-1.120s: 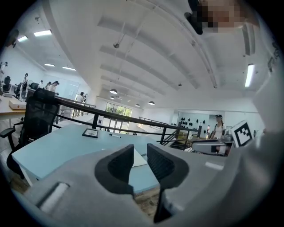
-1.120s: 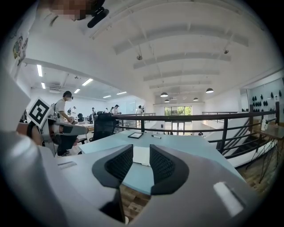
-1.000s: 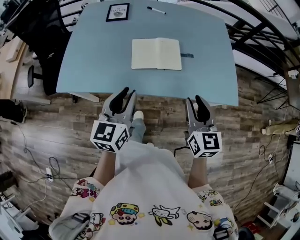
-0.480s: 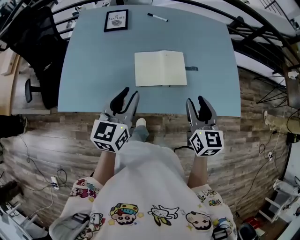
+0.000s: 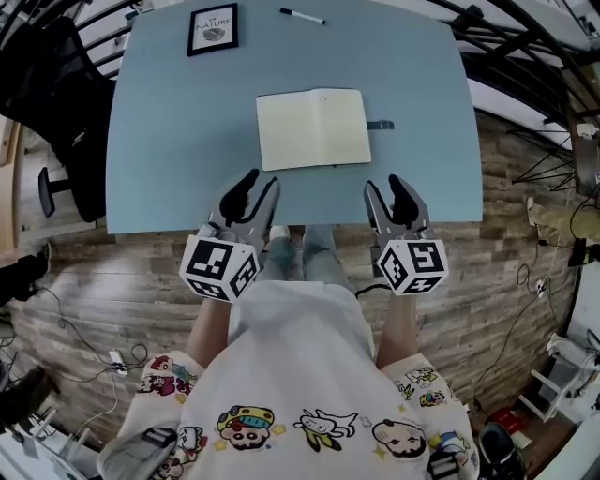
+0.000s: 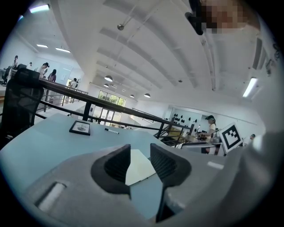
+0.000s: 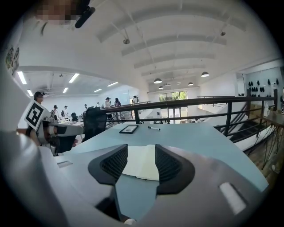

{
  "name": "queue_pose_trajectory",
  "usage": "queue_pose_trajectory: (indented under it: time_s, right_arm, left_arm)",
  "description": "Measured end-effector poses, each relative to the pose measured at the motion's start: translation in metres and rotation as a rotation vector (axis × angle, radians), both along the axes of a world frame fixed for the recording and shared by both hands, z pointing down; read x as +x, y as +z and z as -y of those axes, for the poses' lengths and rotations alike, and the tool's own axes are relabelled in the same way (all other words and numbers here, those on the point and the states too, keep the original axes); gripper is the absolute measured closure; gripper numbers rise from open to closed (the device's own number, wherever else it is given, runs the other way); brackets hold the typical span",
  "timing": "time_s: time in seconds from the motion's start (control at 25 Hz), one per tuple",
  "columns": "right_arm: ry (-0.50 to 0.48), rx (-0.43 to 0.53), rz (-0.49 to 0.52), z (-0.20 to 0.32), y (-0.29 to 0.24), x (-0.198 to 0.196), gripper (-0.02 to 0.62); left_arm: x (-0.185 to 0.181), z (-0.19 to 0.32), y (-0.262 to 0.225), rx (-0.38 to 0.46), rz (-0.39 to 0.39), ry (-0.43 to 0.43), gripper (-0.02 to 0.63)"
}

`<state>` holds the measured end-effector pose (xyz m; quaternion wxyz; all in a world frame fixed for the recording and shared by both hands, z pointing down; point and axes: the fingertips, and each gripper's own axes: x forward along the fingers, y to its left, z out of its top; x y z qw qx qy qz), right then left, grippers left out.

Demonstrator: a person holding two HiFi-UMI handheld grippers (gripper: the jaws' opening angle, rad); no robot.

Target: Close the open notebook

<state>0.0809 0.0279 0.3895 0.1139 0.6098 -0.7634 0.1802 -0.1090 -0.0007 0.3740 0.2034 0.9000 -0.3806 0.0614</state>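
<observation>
An open notebook (image 5: pixel 313 128) with blank cream pages lies flat near the middle of the light blue table (image 5: pixel 169 150), its elastic strap (image 5: pixel 380 125) sticking out at the right. Both grippers hover at the table's near edge, short of the notebook. My left gripper (image 5: pixel 256 183) has its jaws opening, with nothing between them. My right gripper (image 5: pixel 386 185) is opening too, also empty. The notebook (image 6: pixel 138 162) shows ahead between the left gripper's jaws in the left gripper view, and the notebook (image 7: pixel 140 162) shows the same way in the right gripper view.
A framed picture (image 5: pixel 212 29) lies at the table's far left and a black marker (image 5: pixel 302 16) at its far edge. A black office chair (image 5: pixel 56 84) stands left of the table. Black railings (image 5: pixel 525 66) run along the right. Wooden floor lies below.
Both grippers have moved forward to the table's near edge, closer to the notebook, and their jaws have spread wider. The notebook lies as before.
</observation>
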Motion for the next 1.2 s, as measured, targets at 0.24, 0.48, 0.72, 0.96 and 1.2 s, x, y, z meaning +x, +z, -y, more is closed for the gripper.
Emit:
queue_pose_trajectory:
  time_s: [0.24, 0.48, 0.72, 0.96, 1.2]
  right_arm:
    - [-0.033, -0.042, 0.027, 0.031, 0.017, 0.021, 0.402]
    - [-0.103, -0.06, 0.045, 0.073, 0.021, 0.044, 0.402]
    - [-0.199, -0.062, 0.05, 0.11, 0.019, 0.061, 0.402]
    - [-0.255, -0.057, 0.054, 0.131, 0.013, 0.068, 0.402]
    - [-0.27, -0.1, 0.062, 0.136, 0.022, 0.062, 0.402]
  left_arm:
    - [0.014, 0.029, 0.006, -0.009, 0.005, -0.052, 0.472]
    - [0.039, 0.064, -0.002, 0.0, 0.0, -0.126, 0.472]
    - [0.065, 0.093, -0.01, 0.015, -0.02, -0.194, 0.472]
    - [0.072, 0.104, -0.015, 0.022, -0.015, -0.244, 0.472]
    - [0.065, 0.11, -0.014, 0.009, -0.018, -0.257, 0.472]
